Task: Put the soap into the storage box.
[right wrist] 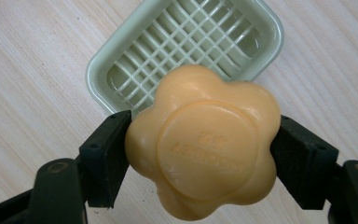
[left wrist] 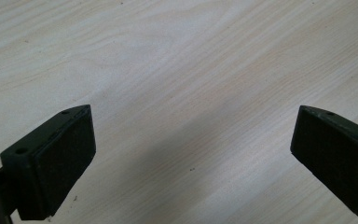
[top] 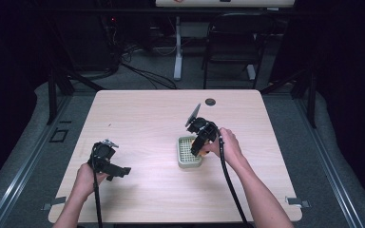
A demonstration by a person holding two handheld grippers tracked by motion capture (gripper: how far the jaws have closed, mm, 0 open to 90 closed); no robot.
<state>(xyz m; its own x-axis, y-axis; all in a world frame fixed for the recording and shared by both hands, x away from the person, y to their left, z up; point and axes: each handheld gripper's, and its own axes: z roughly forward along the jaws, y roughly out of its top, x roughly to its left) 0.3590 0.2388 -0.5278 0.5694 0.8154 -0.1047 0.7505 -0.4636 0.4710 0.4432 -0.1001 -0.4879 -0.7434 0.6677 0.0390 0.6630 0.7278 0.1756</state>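
At the near left, the left gripper (left wrist: 193,135) hovers over bare table (left wrist: 177,56), its jaws wide apart and empty. Farther right, the right gripper (right wrist: 200,149) clamps a flower-shaped orange soap bar (right wrist: 205,144) just above the pale green soap dish (right wrist: 186,42).

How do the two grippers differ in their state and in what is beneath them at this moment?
The right gripper is shut on an orange flower-shaped soap; the left gripper stands open with nothing between its jaws. The right gripper hangs over a pale green soap dish; the left gripper is over bare table. Both have black jaws, and a hand holds each.
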